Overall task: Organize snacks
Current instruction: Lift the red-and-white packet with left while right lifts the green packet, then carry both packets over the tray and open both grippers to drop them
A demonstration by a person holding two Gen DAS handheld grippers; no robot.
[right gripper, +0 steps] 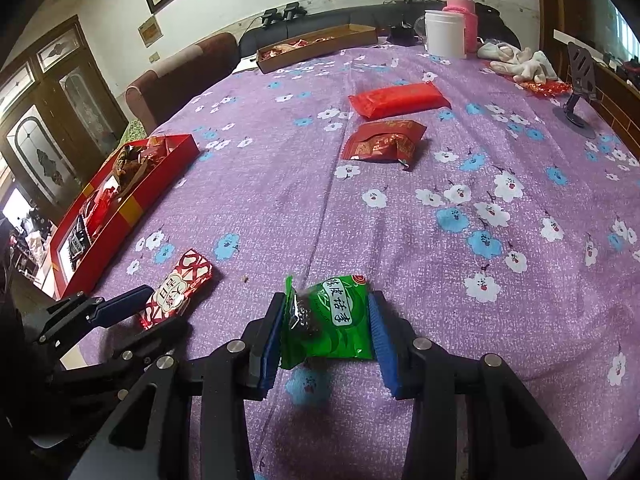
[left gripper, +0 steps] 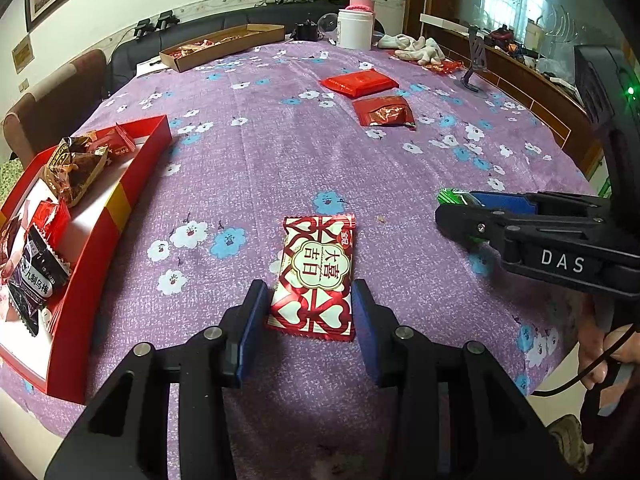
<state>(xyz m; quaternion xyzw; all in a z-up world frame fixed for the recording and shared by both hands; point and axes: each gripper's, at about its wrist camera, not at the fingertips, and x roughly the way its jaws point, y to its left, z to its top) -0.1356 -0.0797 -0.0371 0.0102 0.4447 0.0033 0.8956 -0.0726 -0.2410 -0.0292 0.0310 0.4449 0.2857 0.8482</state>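
Note:
My left gripper (left gripper: 310, 300) straddles the near end of a red-and-white snack packet (left gripper: 316, 276) lying on the purple flowered tablecloth; its blue pads touch or nearly touch the packet's sides. The packet also shows in the right wrist view (right gripper: 176, 292). My right gripper (right gripper: 326, 316) is shut on a green snack packet (right gripper: 332, 322), pads pressed on both sides, just above the cloth. A red box (left gripper: 120, 208) holding several snacks stands at the left. Two red packets (left gripper: 360, 82) (left gripper: 384, 111) lie farther back.
A brown cardboard tray (left gripper: 224, 46) of sweets sits at the far edge. A white tub (left gripper: 354, 28), a pink bottle (left gripper: 362, 2), a bundle of white cloth (left gripper: 416, 50) and a black phone stand (left gripper: 476, 68) stand at the back right. Table edge runs along the right.

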